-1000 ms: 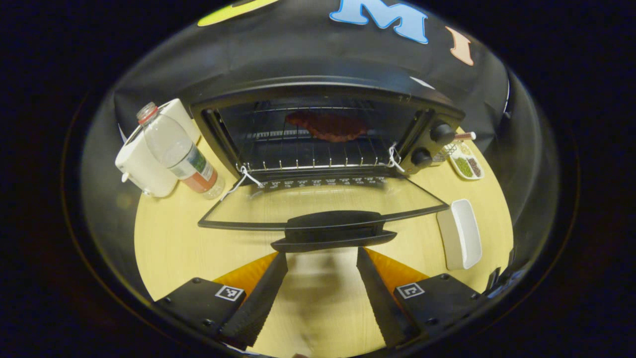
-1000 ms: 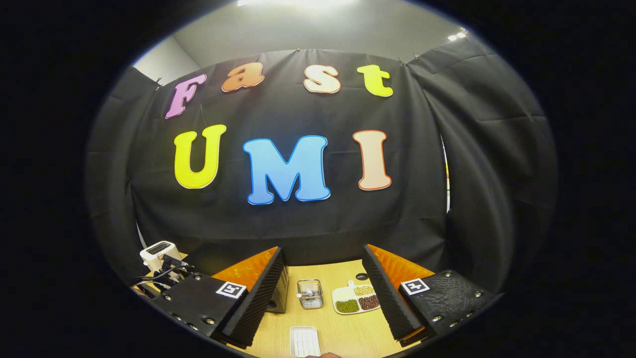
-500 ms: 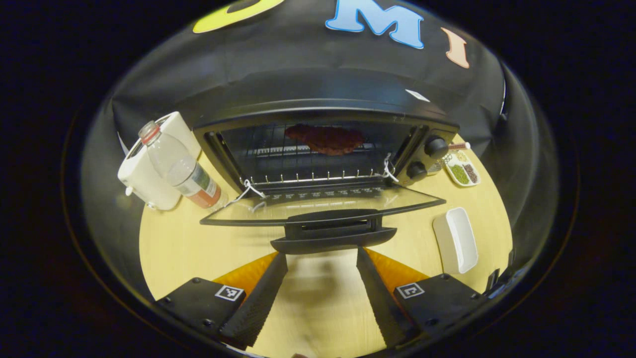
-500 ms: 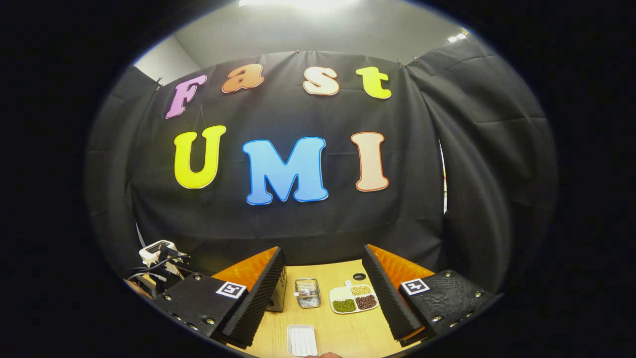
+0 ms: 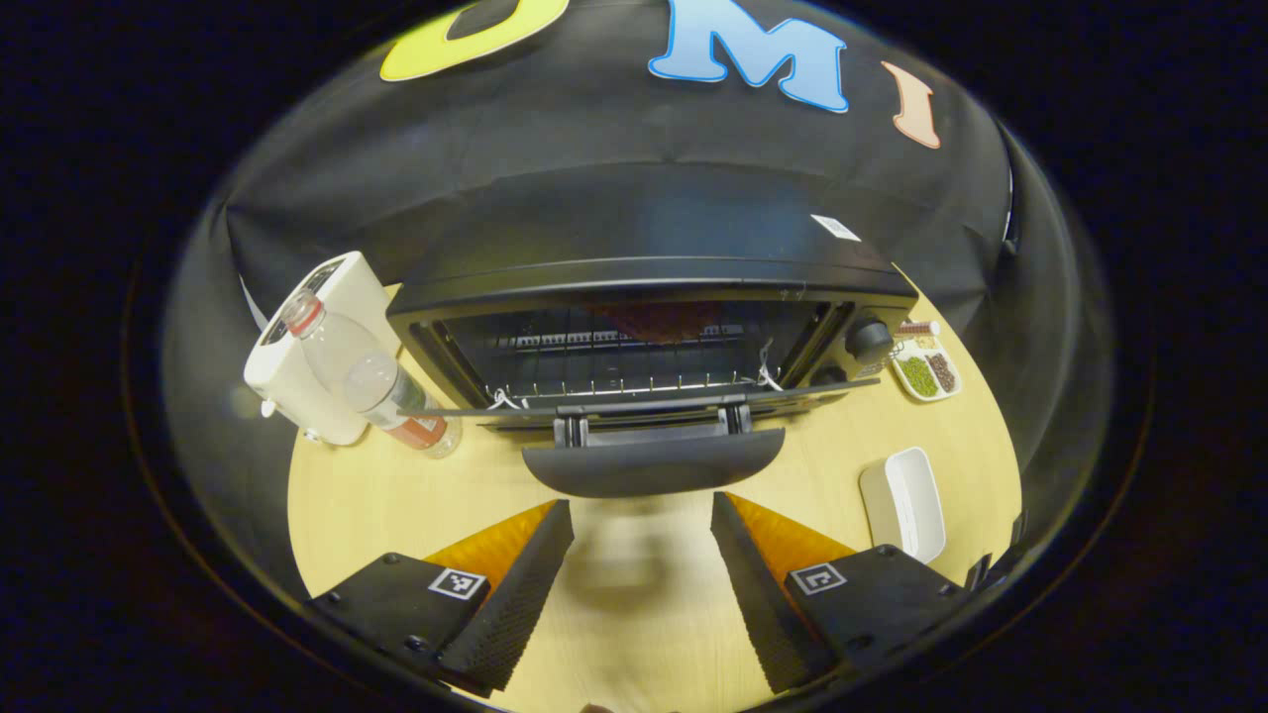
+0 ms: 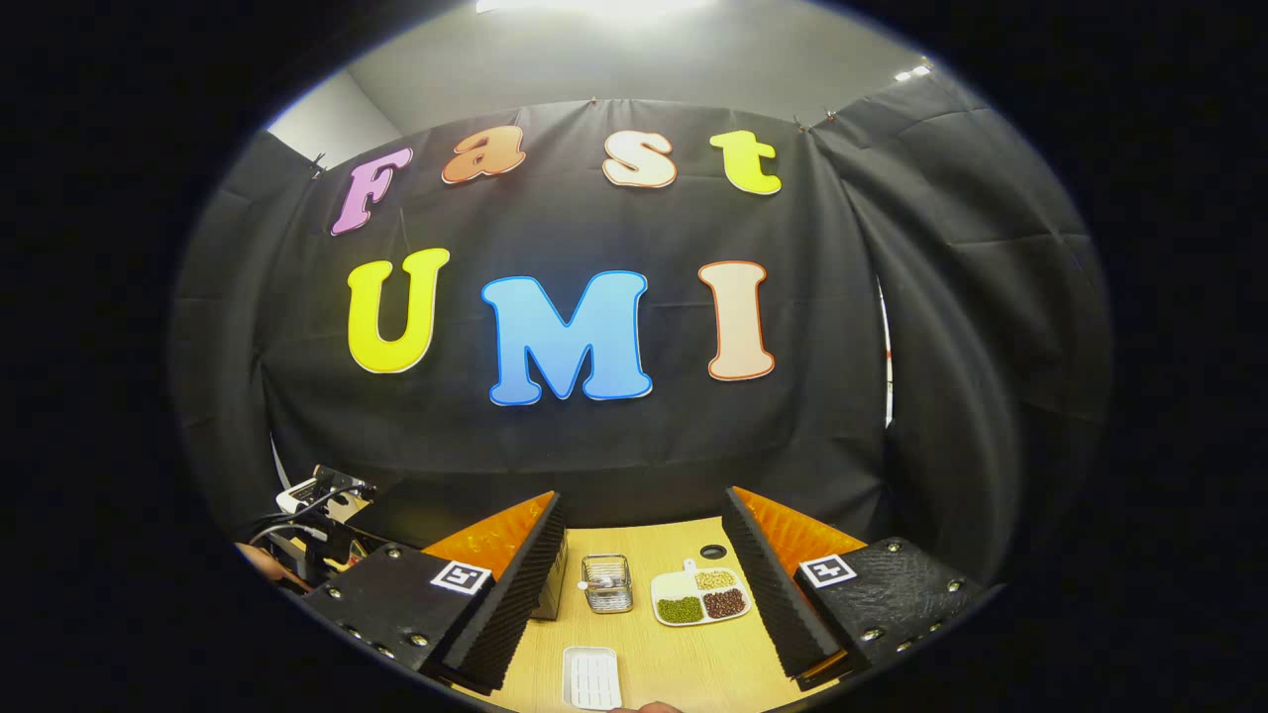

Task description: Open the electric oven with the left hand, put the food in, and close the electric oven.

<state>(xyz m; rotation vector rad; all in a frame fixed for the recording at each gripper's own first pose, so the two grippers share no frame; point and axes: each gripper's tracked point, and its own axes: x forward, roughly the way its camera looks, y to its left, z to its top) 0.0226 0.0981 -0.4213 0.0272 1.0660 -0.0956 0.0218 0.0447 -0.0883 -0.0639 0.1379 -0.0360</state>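
A pale wood desk [image 5: 634, 614] stands against black cloth; grey wall and ceiling light show above it in the right gripper view. The oven [image 5: 644, 297] sits at the desk's back edge, its door [image 5: 644, 406] part-way down, handle [image 5: 654, 467] toward the front, food [image 5: 659, 319] on the rack inside. The left gripper [image 5: 642, 584] hangs wide and empty just before the handle, not touching. A white appliance [image 5: 307, 366] and bottle [image 5: 381, 381] stand toward the left edge; a white tray [image 5: 906, 500] and bean dish [image 5: 926, 368] lie toward the right. The right gripper [image 6: 644, 594] gapes wide, empty, above the desk's right side, where a wire basket [image 6: 606, 582] stands.
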